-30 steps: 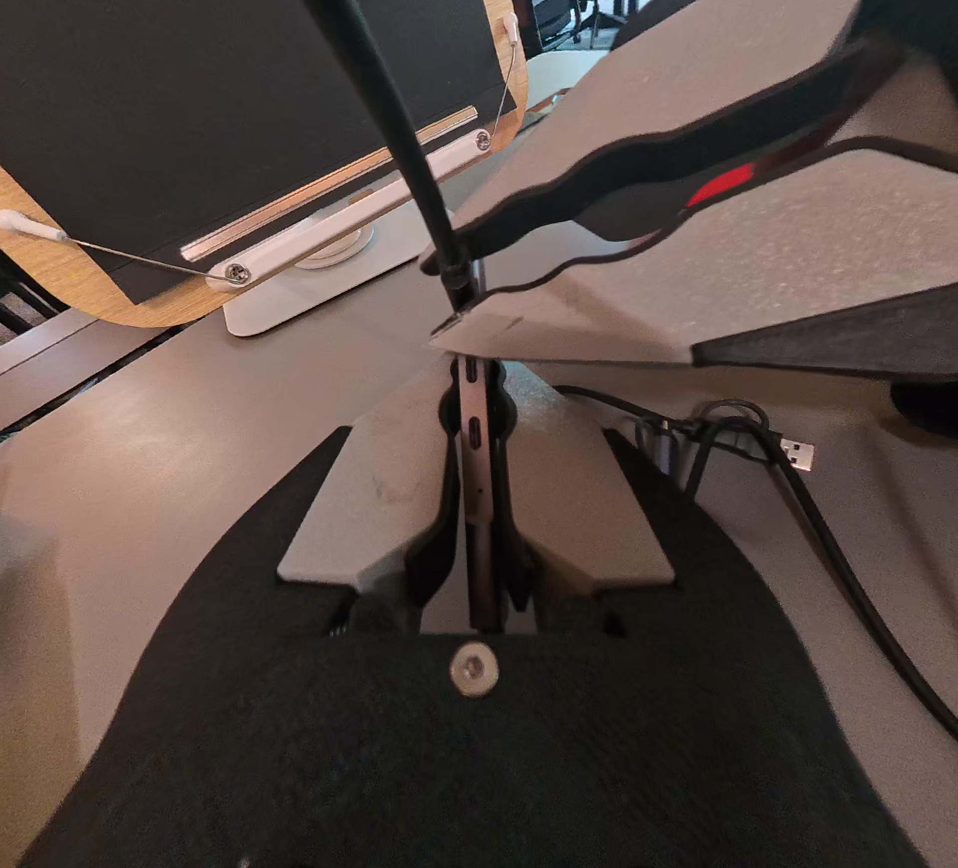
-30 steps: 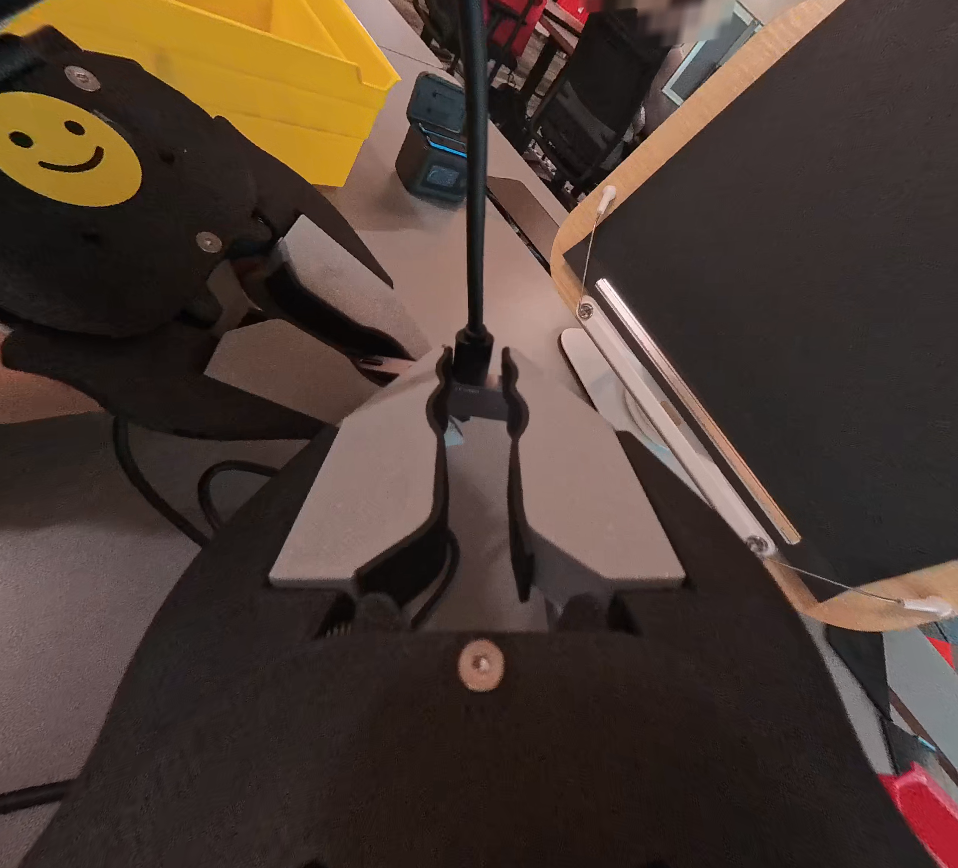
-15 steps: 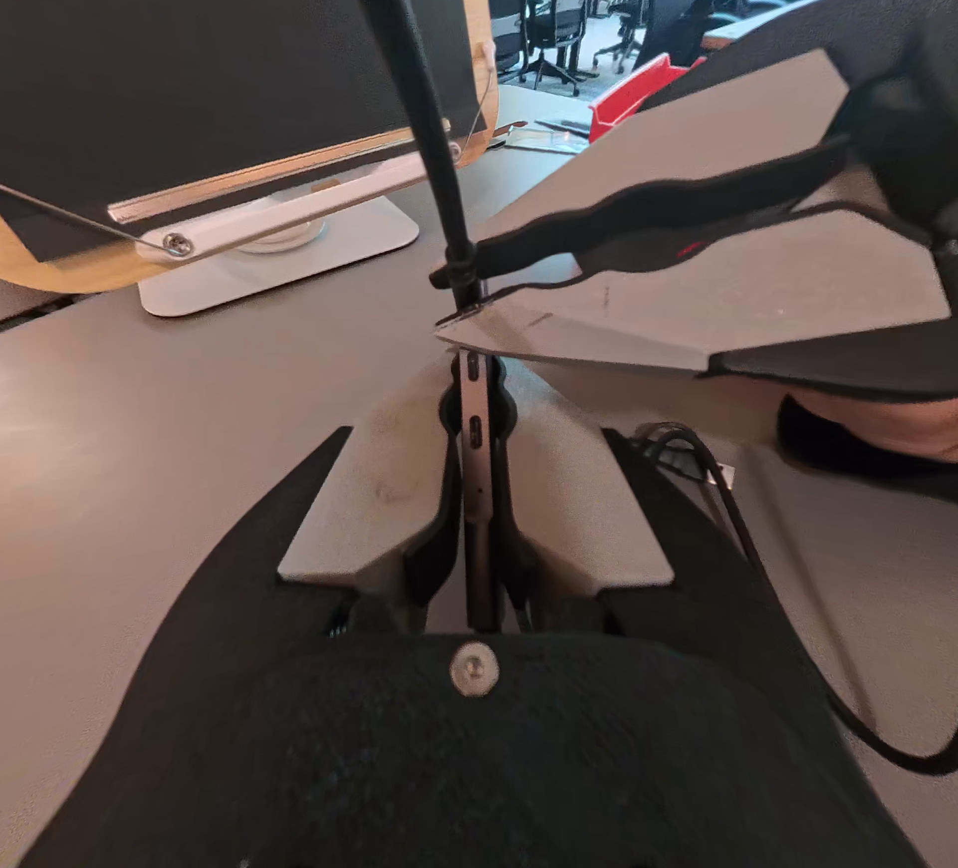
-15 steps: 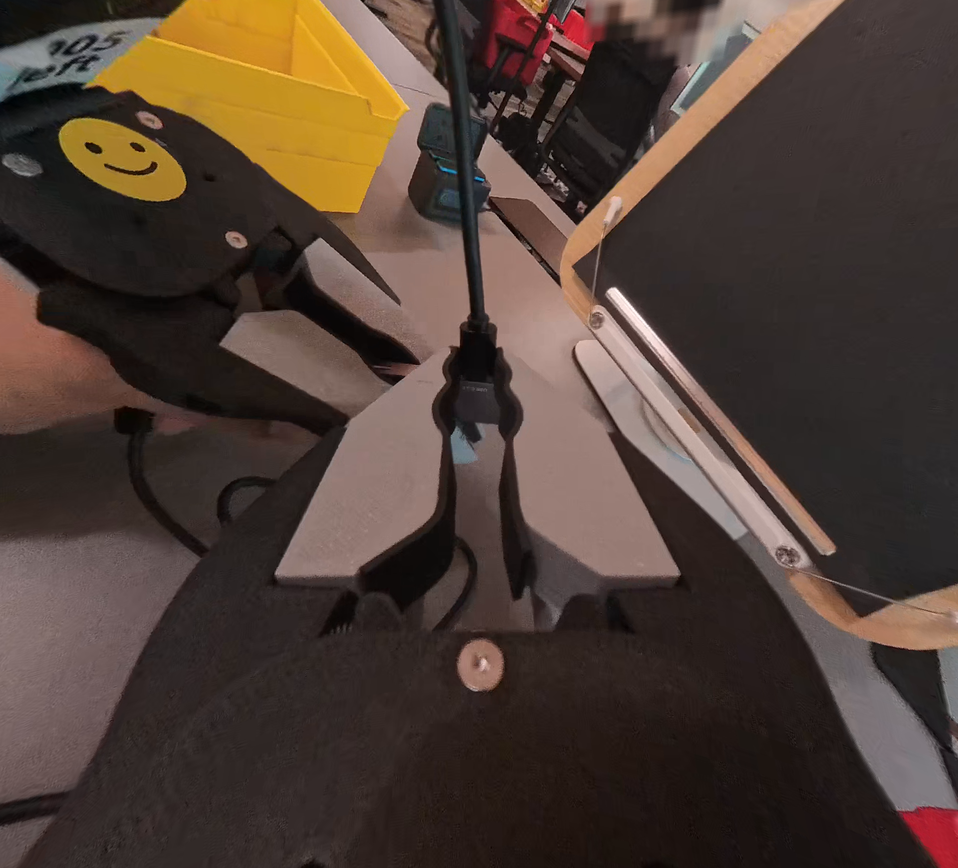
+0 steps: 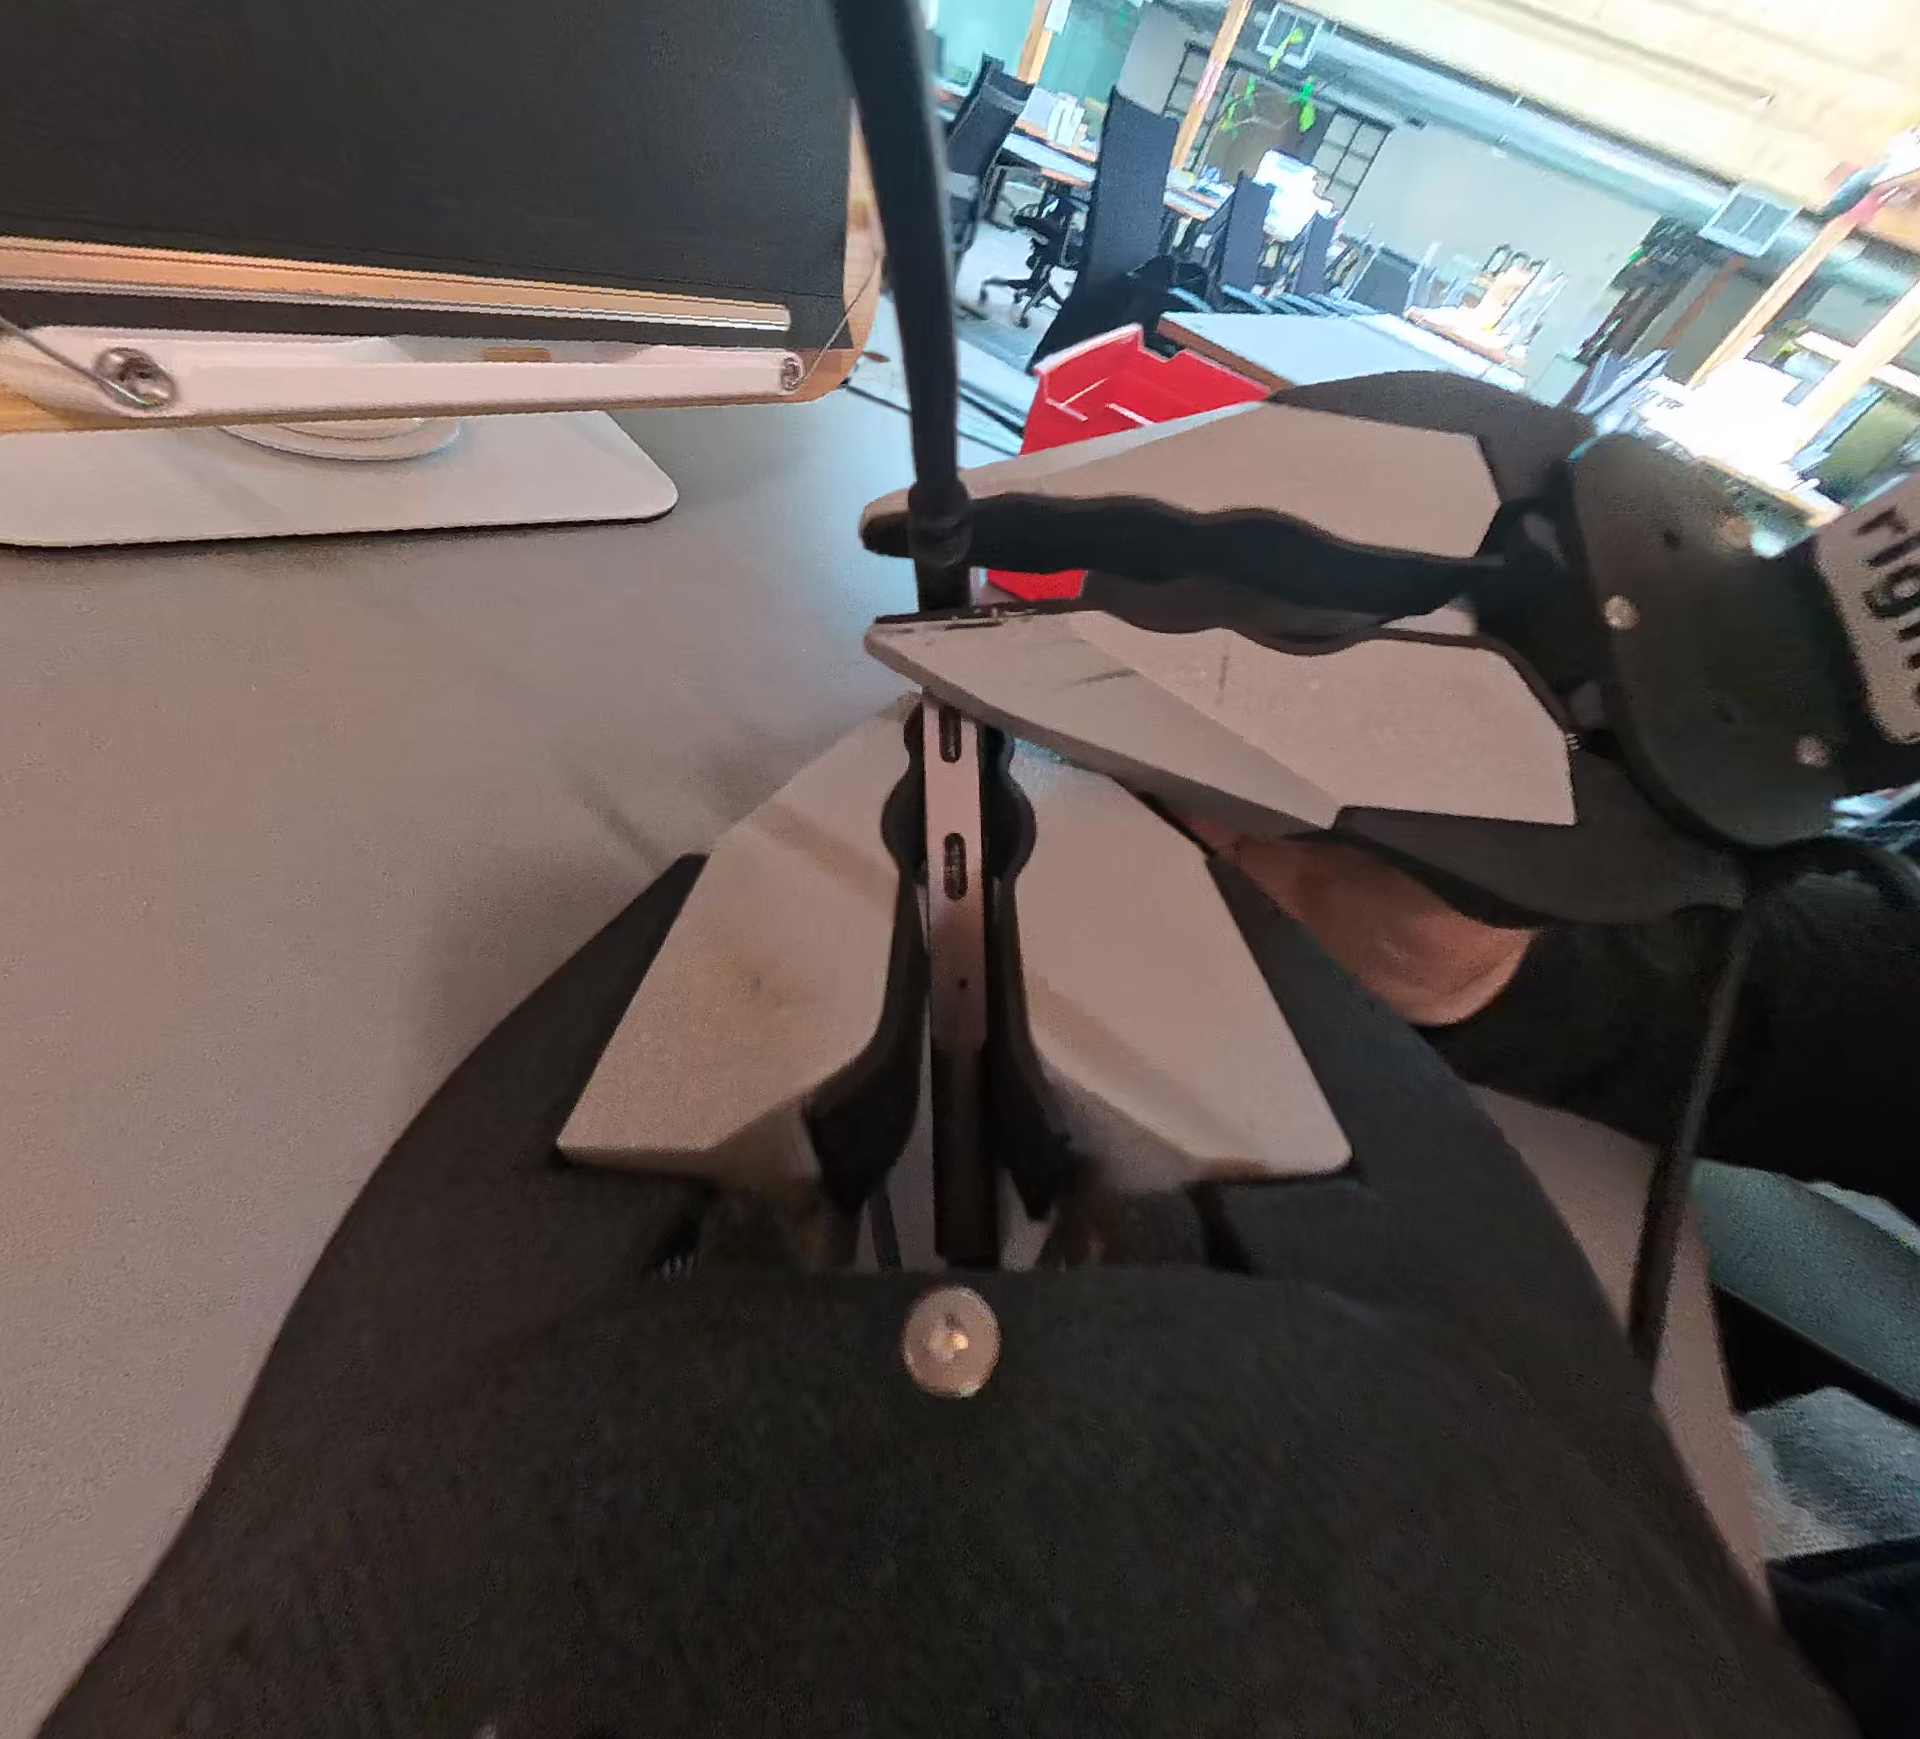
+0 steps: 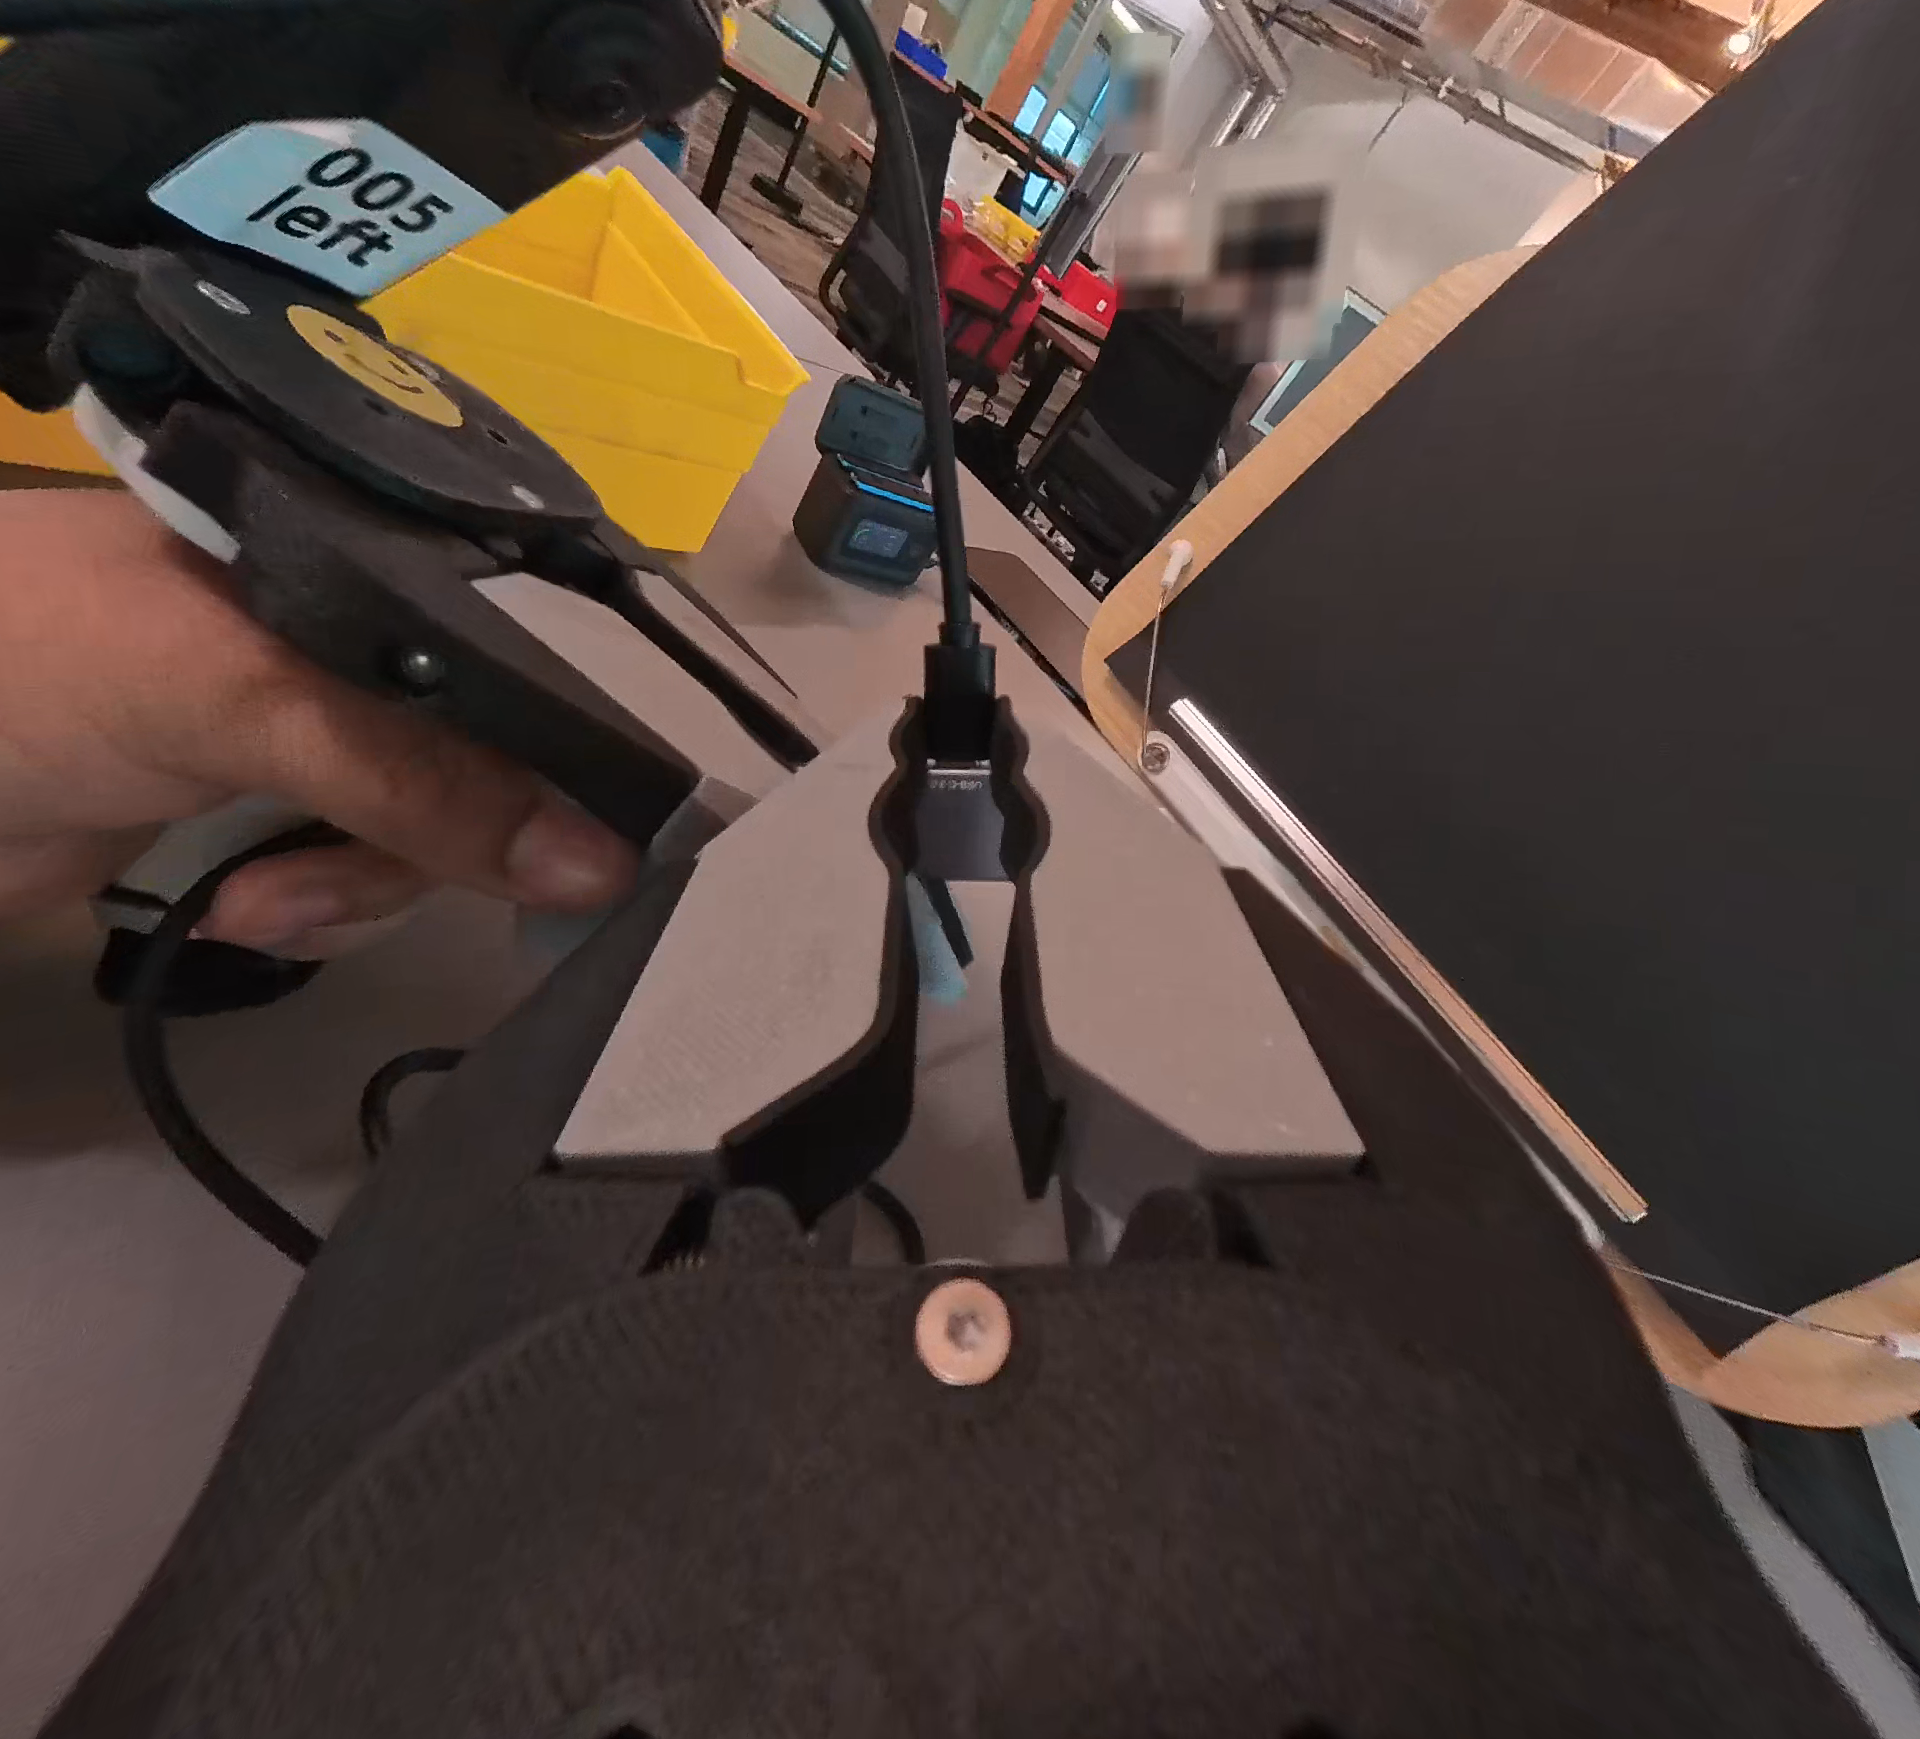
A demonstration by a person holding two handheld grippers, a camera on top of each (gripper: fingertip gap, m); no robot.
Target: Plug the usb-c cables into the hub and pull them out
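Note:
My left gripper (image 5: 954, 749) is shut on the thin silver hub (image 5: 958, 920), held edge-on with two slot ports facing me. My right gripper (image 5: 883, 586) reaches in from the right, just above the hub's far end, shut on the black usb-c plug (image 5: 940, 551). Its cable (image 5: 914, 214) runs up out of frame. In the right wrist view my right gripper (image 6: 958, 721) clamps the plug (image 6: 961, 811) and the cable (image 6: 914, 255) arcs up and left. The left gripper (image 6: 717, 702) and the hand holding it sit at the left. The right gripper's lower finger hides where plug and hub meet.
A black panel with a wooden edge on a white stand (image 5: 416, 474) stands close ahead on the grey table (image 5: 312, 754). Beyond are a red bin (image 5: 1122, 385), yellow bins (image 6: 623, 359) and a small black device (image 6: 873, 494). Loose black cable (image 6: 177, 1118) lies on the table. About 5 cm separates my left fingertips from my right.
Both grippers have risen and swung together with hub and plug still held. The views now tilt up toward the room, and the loose cables have dropped out of the left wrist view.

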